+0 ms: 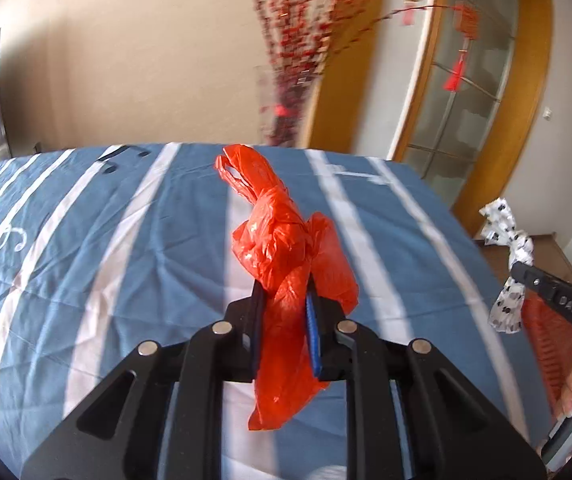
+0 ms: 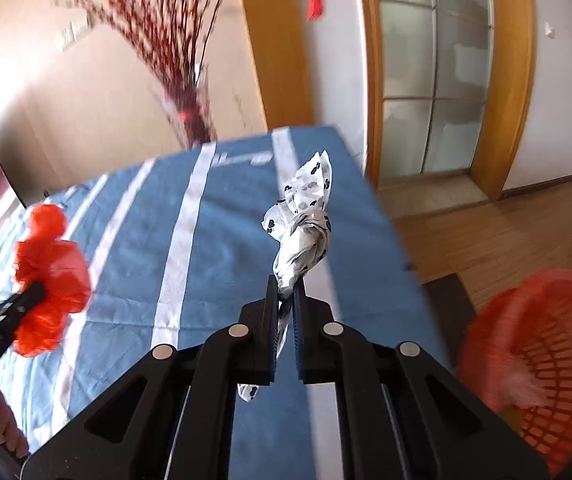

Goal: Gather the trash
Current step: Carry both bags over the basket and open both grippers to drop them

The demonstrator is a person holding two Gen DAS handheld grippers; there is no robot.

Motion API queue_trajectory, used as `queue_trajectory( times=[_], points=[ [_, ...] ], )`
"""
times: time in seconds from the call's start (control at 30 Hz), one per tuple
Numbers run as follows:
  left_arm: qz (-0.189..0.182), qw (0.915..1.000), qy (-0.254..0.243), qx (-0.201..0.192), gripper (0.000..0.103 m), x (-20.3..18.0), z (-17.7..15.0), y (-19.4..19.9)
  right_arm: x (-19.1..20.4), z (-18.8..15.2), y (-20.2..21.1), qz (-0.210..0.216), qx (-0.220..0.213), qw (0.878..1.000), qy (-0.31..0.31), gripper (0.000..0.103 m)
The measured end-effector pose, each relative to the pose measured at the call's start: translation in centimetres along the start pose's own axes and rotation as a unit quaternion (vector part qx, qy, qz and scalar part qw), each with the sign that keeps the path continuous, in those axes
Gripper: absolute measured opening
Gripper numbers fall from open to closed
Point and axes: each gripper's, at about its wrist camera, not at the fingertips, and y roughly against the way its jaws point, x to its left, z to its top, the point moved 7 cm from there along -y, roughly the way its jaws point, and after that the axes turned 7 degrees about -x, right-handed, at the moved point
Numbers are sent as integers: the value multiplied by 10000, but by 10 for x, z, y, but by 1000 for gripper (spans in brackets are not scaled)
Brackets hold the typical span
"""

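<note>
My left gripper [image 1: 285,294] is shut on a knotted red plastic bag [image 1: 282,240] and holds it above the blue striped cloth [image 1: 106,240]. My right gripper [image 2: 286,286] is shut on a knotted white bag with black paw prints [image 2: 306,220], also held above the cloth. The right gripper and white bag show at the right edge of the left wrist view [image 1: 510,240]. The red bag and left gripper show at the left of the right wrist view [image 2: 50,272]. A red plastic basket [image 2: 534,360] stands on the floor at the lower right, beside the table.
A vase of red berry branches [image 2: 182,80] stands behind the table's far edge. A wooden-framed glass door [image 2: 434,80] and wooden floor [image 2: 506,232] lie to the right. The basket also shows in the left wrist view [image 1: 550,344].
</note>
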Motion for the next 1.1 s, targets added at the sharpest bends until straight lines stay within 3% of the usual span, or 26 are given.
queue_trajectory(
  times=[0.5,0.83,1.1],
  points=[
    [-1056,9922,-630,-190,18,-139,-5,59,-87,12,125,-374,-1035,9934,-315,7],
    [-1747,9810,-841,-100,18,-212,-20,76,-137,1,161,-657,-1259,9877,-658,7],
    [-2349,9666,-1026,33,18,-271,-36,85,-172,-10,177,-869,-1293,9839,-872,7]
  ],
)
